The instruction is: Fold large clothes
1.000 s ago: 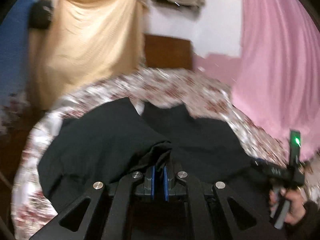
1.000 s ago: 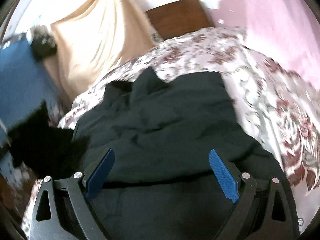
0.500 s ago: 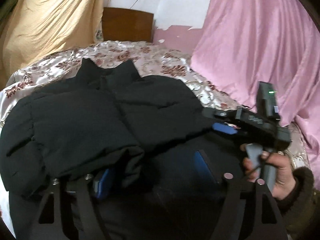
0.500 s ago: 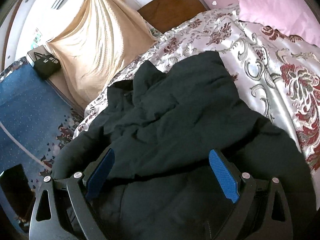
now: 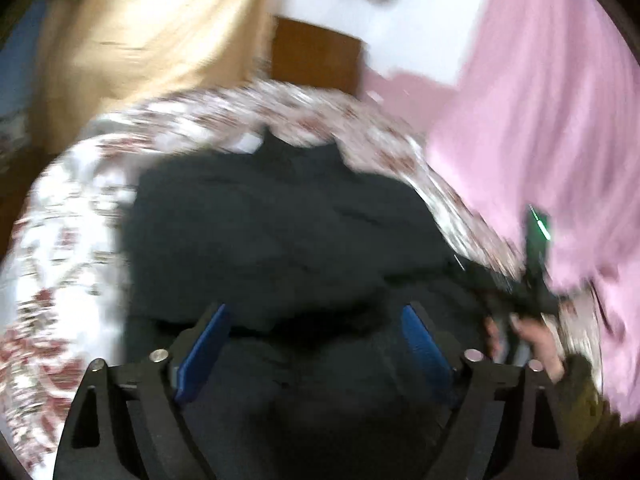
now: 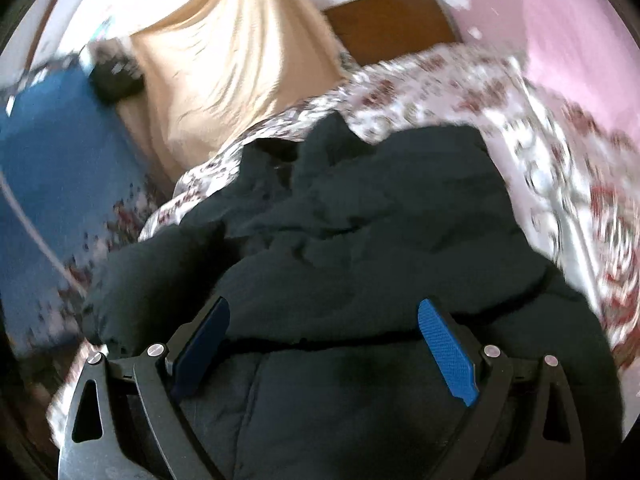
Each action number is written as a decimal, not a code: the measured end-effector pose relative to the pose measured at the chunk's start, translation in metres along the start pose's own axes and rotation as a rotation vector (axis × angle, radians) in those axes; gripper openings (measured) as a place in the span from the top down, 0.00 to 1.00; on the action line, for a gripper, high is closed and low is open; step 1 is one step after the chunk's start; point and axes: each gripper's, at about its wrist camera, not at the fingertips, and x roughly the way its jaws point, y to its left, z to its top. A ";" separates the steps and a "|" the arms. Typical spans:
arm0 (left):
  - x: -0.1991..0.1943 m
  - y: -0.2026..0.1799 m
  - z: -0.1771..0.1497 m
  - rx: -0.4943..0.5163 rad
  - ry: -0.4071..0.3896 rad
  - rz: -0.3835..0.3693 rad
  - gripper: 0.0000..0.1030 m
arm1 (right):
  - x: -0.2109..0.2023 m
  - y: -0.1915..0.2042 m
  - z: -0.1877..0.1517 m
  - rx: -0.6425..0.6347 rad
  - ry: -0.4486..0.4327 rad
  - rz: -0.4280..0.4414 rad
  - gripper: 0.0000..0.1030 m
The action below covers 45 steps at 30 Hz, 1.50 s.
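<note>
I see a bed [image 6: 540, 168] with a floral cover, a brown headboard [image 6: 392, 20] against a white wall [image 5: 420, 12], a beige drape [image 6: 240, 64] on one side, a pink curtain [image 5: 560, 120] opposite, and blue flooring [image 6: 48, 168].

left gripper [image 5: 316, 344] jaws opening, off the black jacket [image 5: 280, 232] fold — released

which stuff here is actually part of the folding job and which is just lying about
Part of the job:
- black jacket, spread on the bed
- left claw, its jaws opening, nothing pinched
- right claw, open over the jacket

Just lying about:
- flowered bedspread
- pink curtain
- tan cloth
- wooden headboard
- blue carpet
- small black bag
</note>
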 end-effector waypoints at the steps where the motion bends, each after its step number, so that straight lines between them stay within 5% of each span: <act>1: -0.005 0.013 0.003 -0.041 -0.029 0.053 0.06 | -0.002 0.015 0.001 -0.062 0.001 -0.010 0.10; 4: -0.006 0.057 0.001 -0.169 -0.053 0.260 0.05 | -0.007 0.060 0.004 -0.229 0.003 -0.012 0.10; 7: 0.001 0.096 -0.008 -0.287 -0.034 0.370 0.05 | -0.008 0.124 0.000 -0.459 0.020 0.026 0.10; 12: 0.016 0.126 -0.019 -0.404 -0.006 0.340 0.05 | 0.001 0.209 -0.029 -0.807 0.094 0.033 0.10; 16: 0.028 0.123 -0.018 -0.376 0.001 0.324 0.05 | 0.022 0.247 -0.046 -0.986 0.121 -0.102 0.10; 18: 0.031 0.120 -0.018 -0.358 0.008 0.323 0.05 | 0.029 0.258 -0.050 -1.033 0.099 -0.167 0.21; 24: 0.031 0.120 -0.019 -0.355 -0.002 0.326 0.05 | -0.008 0.250 -0.022 -0.870 -0.034 -0.134 0.61; 32: 0.043 0.111 -0.020 -0.305 0.020 0.360 0.05 | -0.072 0.172 0.025 -0.648 -0.215 -0.214 0.75; 40: 0.047 0.105 -0.021 -0.273 0.018 0.341 0.05 | -0.069 0.040 0.064 -0.323 -0.147 -0.292 0.87; 45: 0.053 0.106 -0.023 -0.275 0.038 0.353 0.05 | -0.049 -0.011 0.050 -0.218 -0.095 -0.316 0.87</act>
